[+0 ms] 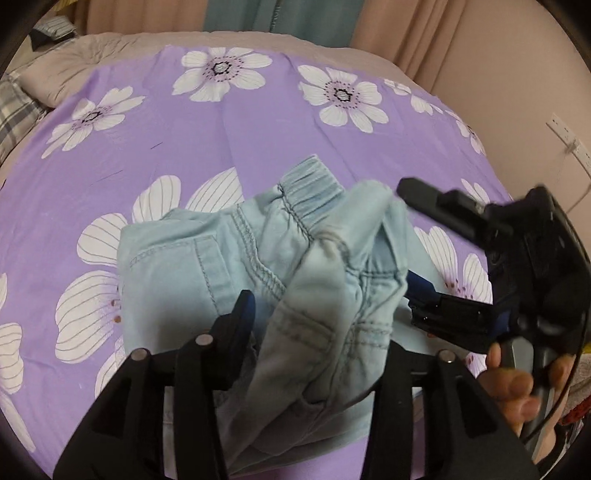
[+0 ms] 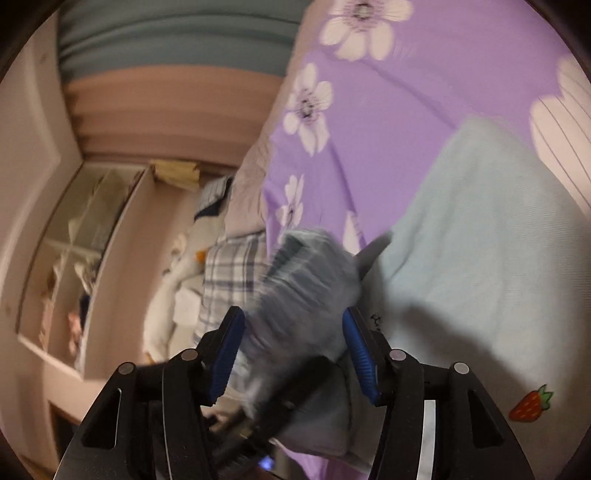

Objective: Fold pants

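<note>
Two handheld grippers work over a pair of pale blue pants (image 1: pixel 236 266) bunched on a bed, seen from each tool's own camera. The pants lie in a loose heap at the centre of the left wrist view, their gathered waistband (image 1: pixel 310 184) uppermost, on a purple sheet (image 1: pixel 258 125) printed with large white flowers. One fold of the cloth rises toward the lens at lower centre, passing between the black fingers of the left gripper (image 1: pixel 325 332); its jaws stand partly apart, and only the left finger with its blue pad shows clearly, the other being hidden behind the cloth, so whether the pads press on the fabric cannot be told.

At the right edge of that view the right gripper (image 1: pixel 406 251) reaches in from the side, a person's hand (image 1: pixel 517 384) wrapped round its handle, one black finger above the pants and one low against their edge.

From the right wrist view, tilted sharply, the right gripper's blue-padded fingers (image 2: pixel 362 354) are spread well apart with a blurred bundle of blue cloth between them, no pad visibly clamping it. More of the pants fills the right half, a small strawberry patch (image 2: pixel 532 404) at lower right. Pink curtains (image 1: pixel 417 33) hang along the top of the left wrist view.
</note>
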